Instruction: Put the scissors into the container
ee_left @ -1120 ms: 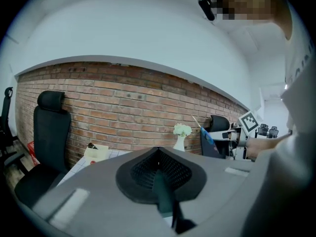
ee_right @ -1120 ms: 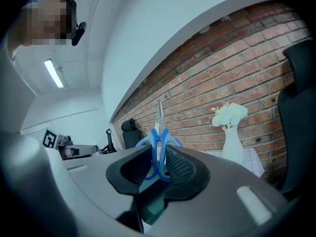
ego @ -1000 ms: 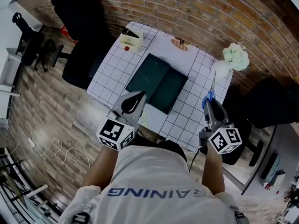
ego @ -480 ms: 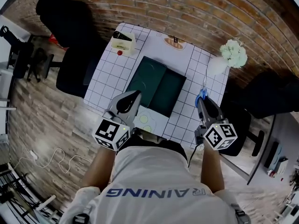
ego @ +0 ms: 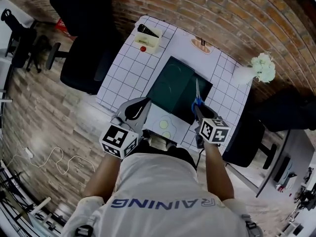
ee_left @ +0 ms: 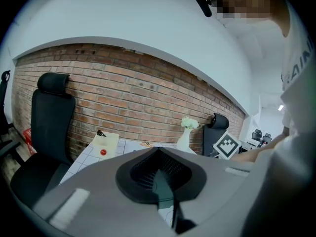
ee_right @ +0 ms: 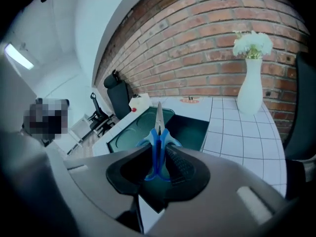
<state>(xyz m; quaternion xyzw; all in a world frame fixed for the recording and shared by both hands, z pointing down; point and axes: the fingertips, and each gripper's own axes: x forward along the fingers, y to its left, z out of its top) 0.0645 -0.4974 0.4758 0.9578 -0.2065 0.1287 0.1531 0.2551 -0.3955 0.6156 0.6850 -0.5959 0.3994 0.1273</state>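
Note:
The blue-handled scissors [ego: 197, 97] [ee_right: 158, 132] are pinched by the handles in my right gripper [ego: 198, 110] [ee_right: 158, 158], blades pointing away from me. They hang over the near right part of the dark green two-part container [ego: 170, 83] [ee_right: 129, 130], which lies in the middle of the gridded table [ego: 129, 68]. My left gripper [ego: 143, 103] [ee_left: 161, 180] hovers at the table's near edge, left of the container, jaws together with nothing held.
A white vase of flowers [ego: 260, 67] [ee_right: 251, 83] stands at the far right corner. A cream box [ego: 149, 35] with a red ball beside it and a small dish [ego: 201, 44] sit at the far edge. Black chairs [ego: 84, 48] flank the table.
My right gripper has carried the scissors leftwards from the table's right edge to above the container. The left gripper has stayed put.

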